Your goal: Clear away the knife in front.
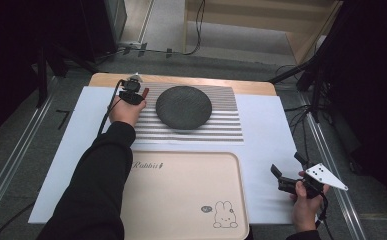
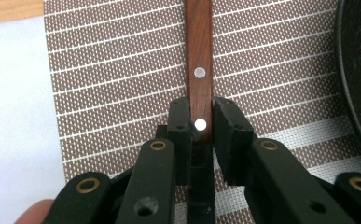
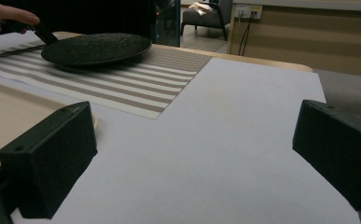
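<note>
A wooden handle (image 2: 199, 51) with two metal rivets lies on a brown-and-white striped placemat (image 2: 122, 70). In the left gripper view my left gripper (image 2: 200, 122) is shut on the near end of that handle. From above, the left gripper (image 1: 132, 93) sits at the mat's left edge, with the reddish handle (image 1: 145, 92) beside a round dark plate (image 1: 183, 106). My right gripper (image 1: 287, 165) hovers open above the white sheet at the table's right front. In its own view the right gripper (image 3: 194, 154) holds nothing, with the jaws spread wide.
A beige tray (image 1: 181, 195) with a rabbit drawing lies at the front centre on the white sheet (image 1: 266, 140). The plate (image 3: 96, 46) rests on the placemat (image 3: 136, 84) at the far side. Cables and stand legs surround the table on the floor.
</note>
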`<state>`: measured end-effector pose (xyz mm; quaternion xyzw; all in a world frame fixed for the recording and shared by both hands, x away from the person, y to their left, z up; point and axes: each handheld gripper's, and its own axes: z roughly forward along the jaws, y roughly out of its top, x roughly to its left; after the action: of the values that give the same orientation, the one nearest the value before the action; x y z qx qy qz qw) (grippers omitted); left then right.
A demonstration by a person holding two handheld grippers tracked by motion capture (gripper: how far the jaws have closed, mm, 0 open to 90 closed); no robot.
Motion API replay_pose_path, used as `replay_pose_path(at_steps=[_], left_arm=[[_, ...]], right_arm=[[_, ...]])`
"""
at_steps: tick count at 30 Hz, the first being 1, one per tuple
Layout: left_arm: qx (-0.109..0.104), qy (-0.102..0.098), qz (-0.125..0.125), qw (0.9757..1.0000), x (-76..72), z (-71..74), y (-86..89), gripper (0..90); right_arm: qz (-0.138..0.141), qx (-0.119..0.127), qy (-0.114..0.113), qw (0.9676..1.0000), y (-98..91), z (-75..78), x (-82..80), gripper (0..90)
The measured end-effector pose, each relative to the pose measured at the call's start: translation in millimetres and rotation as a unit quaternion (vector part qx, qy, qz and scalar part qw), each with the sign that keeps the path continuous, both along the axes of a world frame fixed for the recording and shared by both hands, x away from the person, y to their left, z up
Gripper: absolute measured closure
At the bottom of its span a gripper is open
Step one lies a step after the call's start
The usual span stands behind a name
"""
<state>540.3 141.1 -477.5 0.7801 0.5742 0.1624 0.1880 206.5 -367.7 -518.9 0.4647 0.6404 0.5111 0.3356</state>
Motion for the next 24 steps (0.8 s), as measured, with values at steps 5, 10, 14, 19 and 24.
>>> replay_pose_path(at_steps=[5,10,14,19,24], left_arm=[[-0.003,-0.001,-0.001,1.0000,0.2,0.6,2.2,76.5],[-0.009,-0.003,-0.005,0.9999,-0.3,2.9,4.7,76.6],[-0.016,-0.005,-0.011,0.9998,-2.7,9.2,6.0,76.6],[-0.020,-0.008,-0.022,0.9995,-8.4,17.6,5.6,76.5],[-0.032,-0.017,-0.033,0.9988,-18.1,29.4,7.5,76.5]], right_arm=[[0.000,0.003,0.000,1.0000,-0.1,0.0,-0.1,0.0],[0.000,0.003,0.000,1.0000,-0.4,-0.1,0.1,0.0],[0.000,0.003,0.000,1.0000,-0.3,-0.1,0.0,0.0],[0.002,0.004,0.000,1.0000,-0.4,-0.1,-0.1,0.0],[0.002,0.004,-0.001,1.0000,-0.6,-0.1,-0.1,0.0]])
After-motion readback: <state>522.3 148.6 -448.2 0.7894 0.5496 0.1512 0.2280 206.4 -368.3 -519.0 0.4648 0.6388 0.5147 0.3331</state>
